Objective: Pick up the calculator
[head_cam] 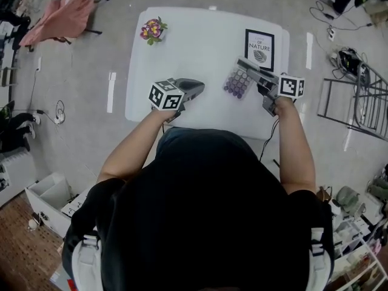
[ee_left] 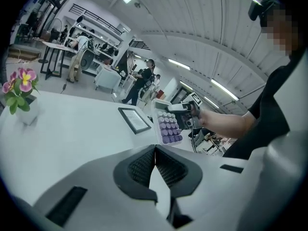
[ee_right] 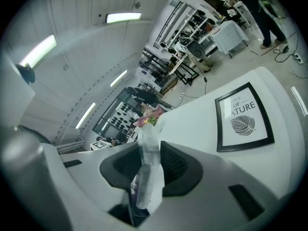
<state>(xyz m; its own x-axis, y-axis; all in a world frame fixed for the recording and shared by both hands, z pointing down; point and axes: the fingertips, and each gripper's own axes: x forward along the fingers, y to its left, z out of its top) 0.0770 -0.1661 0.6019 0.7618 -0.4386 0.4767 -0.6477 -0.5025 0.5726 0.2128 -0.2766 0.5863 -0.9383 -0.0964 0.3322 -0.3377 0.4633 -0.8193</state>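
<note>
Above a white table (head_cam: pixel 200 41) in a busy workshop, the right gripper (head_cam: pixel 245 66) clamps one edge of the purple-keyed calculator (head_cam: pixel 237 82), holding it tilted over the table's right side beside the framed print (head_cam: pixel 259 49), while the left gripper (head_cam: pixel 199 88) hovers near the front edge, jaws closed and empty.

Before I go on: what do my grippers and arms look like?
Left gripper and right gripper are pale grey, wedge-shaped shells. Each bears a white cube with black square markers. The pads are black and ribbed. A thin dark cable hangs from the right gripper. Sleeves are short and black.
</note>
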